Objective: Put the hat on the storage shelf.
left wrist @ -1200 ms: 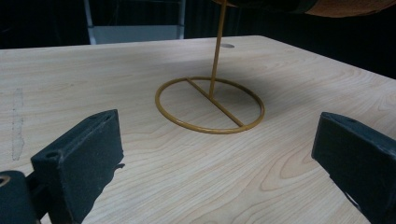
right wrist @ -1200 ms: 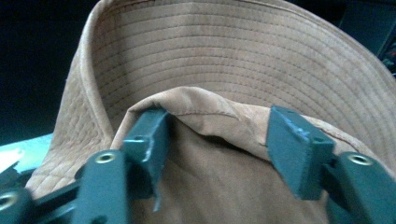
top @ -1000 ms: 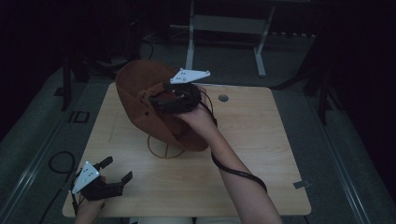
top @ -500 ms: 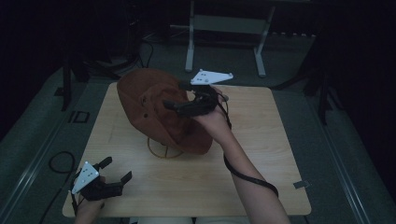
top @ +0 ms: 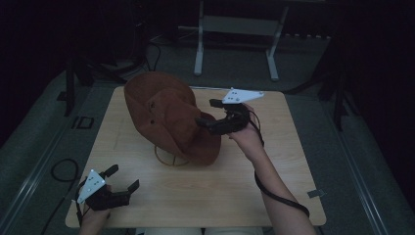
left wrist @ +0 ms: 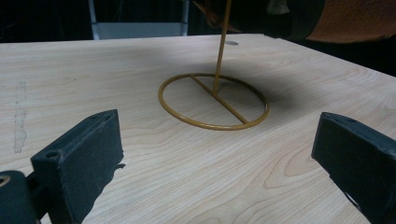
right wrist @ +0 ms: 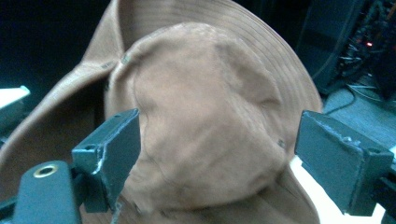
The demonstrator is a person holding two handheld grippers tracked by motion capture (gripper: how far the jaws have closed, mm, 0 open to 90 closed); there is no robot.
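I have the table (top: pixel 205 196) under me, pale wood, dim room around it. On it, toward the far left of centre, sits the hat (top: pixel 166 117), and I judge it is perched there because the wire stand (left wrist: pixel 214 100) keeps it off the wood: a thin yellow post rises from a ring base with one bar across it, and the hat hangs over the top of that post, tilted so the crown faces my right side and the brim droops down near the table.

My right gripper (top: pixel 208 113) hangs in the air just beside the hat, on its right, jaws wide apart and gripping nothing. In the right gripper view the crown sits between the two black jaws, apart from both, which looks to me like a line-up for taking hold of the crown, or a release; I cannot tell which. My left gripper (top: pixel 122 178) is well away at the near left corner, low over the wood, jaws also spread and empty, pointed toward the ring base. I take that as parked, out of the way.

The hat itself is rust-brown, soft, suede-like, with a dented, creased crown, rows of stitching round a wide floppy brim, and small metal eyelets on the side of the crown.
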